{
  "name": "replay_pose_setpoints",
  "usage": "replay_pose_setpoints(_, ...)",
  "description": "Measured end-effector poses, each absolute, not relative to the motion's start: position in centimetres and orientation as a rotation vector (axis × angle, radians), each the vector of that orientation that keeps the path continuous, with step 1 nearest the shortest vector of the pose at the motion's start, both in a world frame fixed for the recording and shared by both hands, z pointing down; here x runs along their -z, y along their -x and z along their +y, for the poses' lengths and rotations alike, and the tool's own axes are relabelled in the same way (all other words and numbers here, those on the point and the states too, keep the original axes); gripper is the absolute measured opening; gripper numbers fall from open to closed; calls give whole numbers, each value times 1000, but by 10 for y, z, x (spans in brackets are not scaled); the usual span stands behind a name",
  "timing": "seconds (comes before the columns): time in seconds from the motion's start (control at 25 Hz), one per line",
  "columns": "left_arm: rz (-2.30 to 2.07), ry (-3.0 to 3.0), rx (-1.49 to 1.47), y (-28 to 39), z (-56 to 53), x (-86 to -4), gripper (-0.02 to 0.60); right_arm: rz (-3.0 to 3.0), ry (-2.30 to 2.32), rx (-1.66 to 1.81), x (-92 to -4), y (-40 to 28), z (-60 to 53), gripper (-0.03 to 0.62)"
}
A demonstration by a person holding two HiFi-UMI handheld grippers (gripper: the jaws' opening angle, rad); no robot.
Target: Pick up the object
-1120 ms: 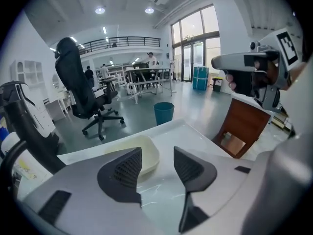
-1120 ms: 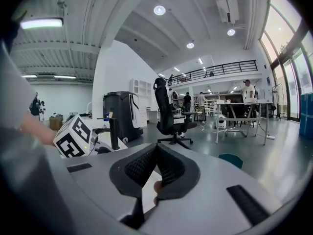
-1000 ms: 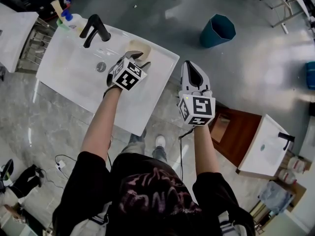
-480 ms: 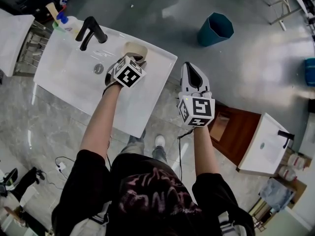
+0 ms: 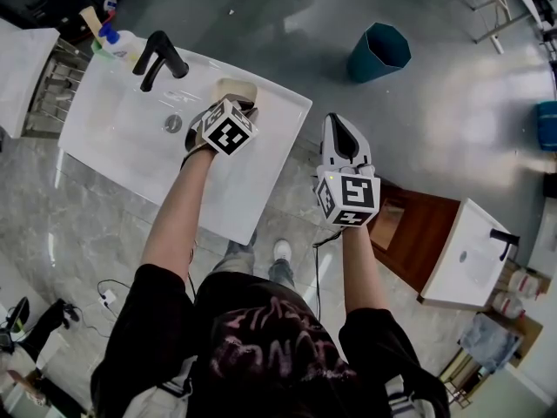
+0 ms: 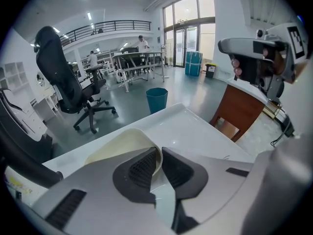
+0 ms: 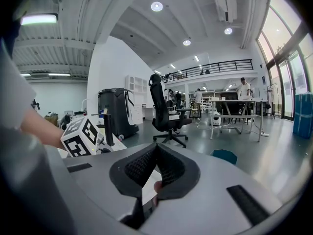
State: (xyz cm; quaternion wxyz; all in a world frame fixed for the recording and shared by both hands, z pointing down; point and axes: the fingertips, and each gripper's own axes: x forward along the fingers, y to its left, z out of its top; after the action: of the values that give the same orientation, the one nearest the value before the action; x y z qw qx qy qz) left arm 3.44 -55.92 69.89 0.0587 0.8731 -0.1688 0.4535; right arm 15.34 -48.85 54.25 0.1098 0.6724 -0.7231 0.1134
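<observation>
left gripper pinching the rim of the cream bowl on the washbasin

my left gripper [image 6: 160, 152] reaches over the white washbasin [image 5: 130, 138], its jaws closing across the thin wall of the cream bowl [image 6: 117, 146], one pad inside and one outside. i judge that the surest pinch on something so wide and hollow, and the wall bends where the pads meet it. the bowl sits on the basin's far ledge, right of the black faucet [image 5: 158, 55]. my right gripper [image 7: 156, 153] hangs clenched and empty over the grey floor, clear of the work. beyond are a teal bin [image 5: 380, 52] and an office chair [image 6: 63, 87] in an open hall.
</observation>
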Motion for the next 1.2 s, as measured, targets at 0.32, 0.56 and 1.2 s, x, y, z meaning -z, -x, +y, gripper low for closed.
replay_pose_setpoints(0.32, -634, -2662, -1163, -30, -556, -670, 42, -2159, -1971, -317, -530, -143, -485, 15)
replay_pose_setpoints(0.56, -736, -2686, -1036, -26, -542, -635, 41, -2200, -1967, -291, -514, -139, -478, 15)
replay_pose_setpoints(1.2, -1078, -2775, -598, -3, -484, -499, 41, -2304, -1954, -217, -457, -123, -435, 15)
